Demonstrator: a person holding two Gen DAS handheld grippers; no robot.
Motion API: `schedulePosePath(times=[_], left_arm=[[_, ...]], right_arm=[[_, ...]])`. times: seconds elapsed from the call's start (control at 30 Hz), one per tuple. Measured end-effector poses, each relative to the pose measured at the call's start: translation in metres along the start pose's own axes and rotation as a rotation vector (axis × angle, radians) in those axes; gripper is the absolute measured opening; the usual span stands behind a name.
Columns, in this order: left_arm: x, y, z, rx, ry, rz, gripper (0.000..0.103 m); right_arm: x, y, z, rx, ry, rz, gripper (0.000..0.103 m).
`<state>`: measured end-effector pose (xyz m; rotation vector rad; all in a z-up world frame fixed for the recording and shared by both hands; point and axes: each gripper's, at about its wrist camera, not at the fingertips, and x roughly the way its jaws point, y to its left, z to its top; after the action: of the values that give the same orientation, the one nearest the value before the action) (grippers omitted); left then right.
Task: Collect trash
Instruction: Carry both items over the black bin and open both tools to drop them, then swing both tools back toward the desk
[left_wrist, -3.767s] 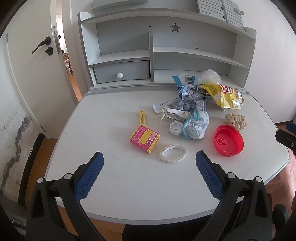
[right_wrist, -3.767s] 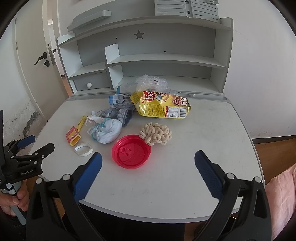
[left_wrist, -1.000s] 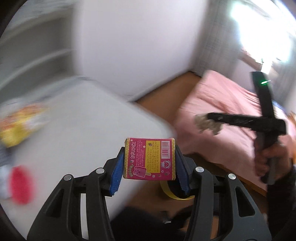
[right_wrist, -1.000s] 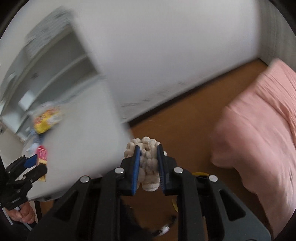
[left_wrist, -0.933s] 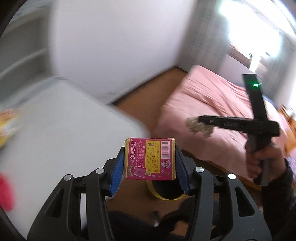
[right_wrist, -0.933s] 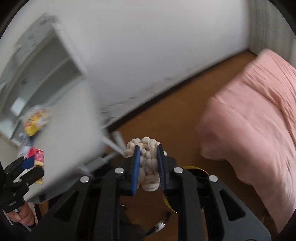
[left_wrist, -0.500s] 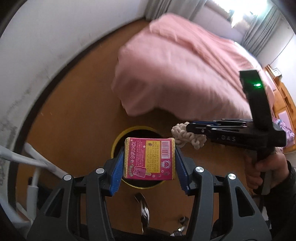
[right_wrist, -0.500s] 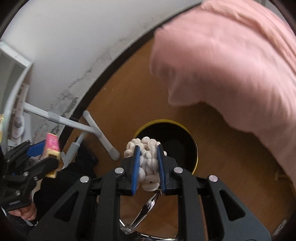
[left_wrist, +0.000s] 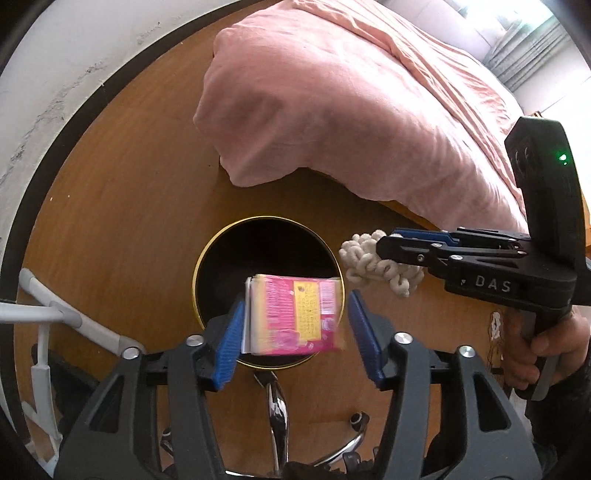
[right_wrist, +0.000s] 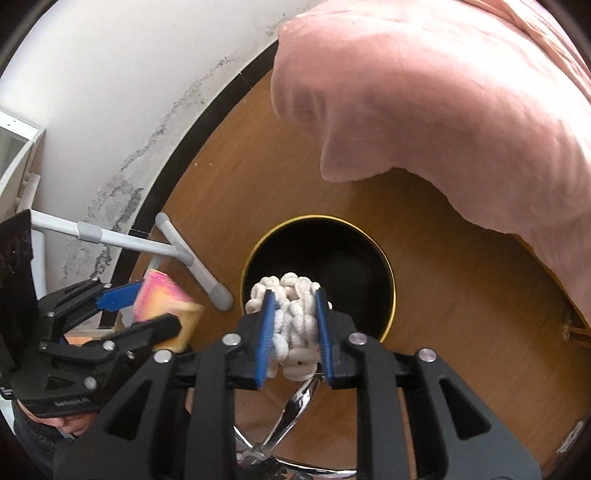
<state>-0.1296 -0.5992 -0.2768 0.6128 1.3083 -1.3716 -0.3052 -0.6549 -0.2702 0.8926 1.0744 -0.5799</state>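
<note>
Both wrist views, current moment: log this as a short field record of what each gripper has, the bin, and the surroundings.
left gripper: open, blue pads clear of the pink box
pink box: blurred, between the open fingers, over the bin's mouth
right gripper: shut on the white knotted cord
white knotted cord: bunched between the pads, near the bin rim
bin: black, gold rim, on the wooden floor; contents too dark to tell
surroundings: pink bedding beside the bin

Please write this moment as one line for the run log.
left hand-held gripper: open, pink box released above bin | right hand-held gripper: shut on white knotted bundle | phase: dropping trash
</note>
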Motion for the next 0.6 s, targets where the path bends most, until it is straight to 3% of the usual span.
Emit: schedulePosePath(times=[0.03,0.1,0.2,0.4,0.6], left_arm=[[-0.002,0.0,0.001,-0.004,-0.003,-0.005,0.064],[-0.003,0.001,0.002,-0.01,-0.018,-0.003,0.072],[-0.013,0.001,0.003,-0.015,-0.032,-0.002,0.072],[-0.061,-0.022,0.0,0.025,-0.104,0.018,0.086],[-0.163,-0.046,-0.022,0.027,-0.256,0.077,0.093]], right_arm=[[-0.002,0.001,0.001,0.006,-0.007,-0.004,0.065],[-0.007,0.004,0.003,0.009,-0.036,-0.008,0.076],[-0.016,0.006,0.006,0.018,-0.049,0.004,0.076],[-0.058,0.018,0.007,0.014,-0.109,-0.024,0.078],[-0.143,0.069,0.003,-0.127,-0.272,-0.13,0.09]])
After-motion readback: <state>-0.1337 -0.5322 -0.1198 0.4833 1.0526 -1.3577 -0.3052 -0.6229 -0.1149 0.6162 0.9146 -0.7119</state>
